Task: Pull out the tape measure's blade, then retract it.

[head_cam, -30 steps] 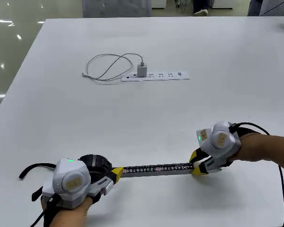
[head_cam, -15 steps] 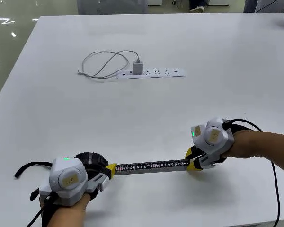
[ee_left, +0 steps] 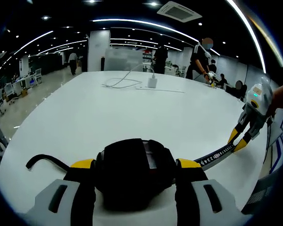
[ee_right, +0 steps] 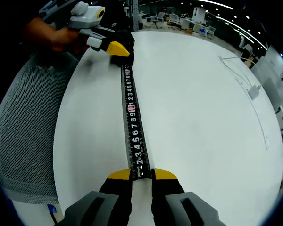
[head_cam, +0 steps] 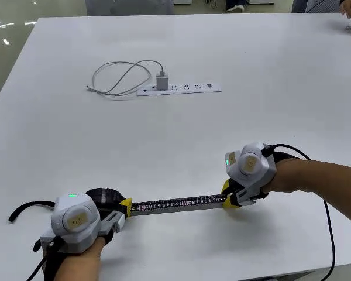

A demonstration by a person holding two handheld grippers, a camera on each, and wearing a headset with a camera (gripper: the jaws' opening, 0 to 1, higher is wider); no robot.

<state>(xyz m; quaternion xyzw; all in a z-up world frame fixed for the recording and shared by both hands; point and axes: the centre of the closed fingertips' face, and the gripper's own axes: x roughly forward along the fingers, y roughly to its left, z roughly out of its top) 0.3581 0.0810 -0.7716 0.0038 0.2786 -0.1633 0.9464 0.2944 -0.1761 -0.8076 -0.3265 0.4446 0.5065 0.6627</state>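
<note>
Room: big office with long lights on the ceiling; people (ee_left: 200,59) stand far off, past the fingers, in the left gripper view.
Table: wide white table (head_cam: 251,70); both grippers are low down at its near edge.
Left gripper: the left gripper (ee_left: 136,164) has its yellow-tipped fingers (ee_left: 83,164) squeezed on the two sides of the tape measure.
Tape measure: the round black tape measure (head_cam: 104,198) sits right between the left fingers and rests on the table.
Blade: the blade (head_cam: 175,204) is pulled out and lies flat on the table; it runs straight from the left fingers to the right fingers, with its numbers facing up.
Right gripper: the right gripper (ee_right: 141,174) has its yellow fingers (ee_right: 118,174) pinched on the far end of the blade, one on each side.
Strap: a black strap (head_cam: 26,208) curls on the table just behind the left fingers.
Power strip: a white power strip (head_cam: 178,88) lies far ahead of both sets of fingers.
Charger: a small white charger (head_cam: 162,81) is plugged into the strip's left end.
Cable: a thin grey cable (head_cam: 117,79) loops on the table beside the charger.
Chair: a grey mesh chair (ee_right: 23,141) shows off the table edge, to the side of the right fingers.
</note>
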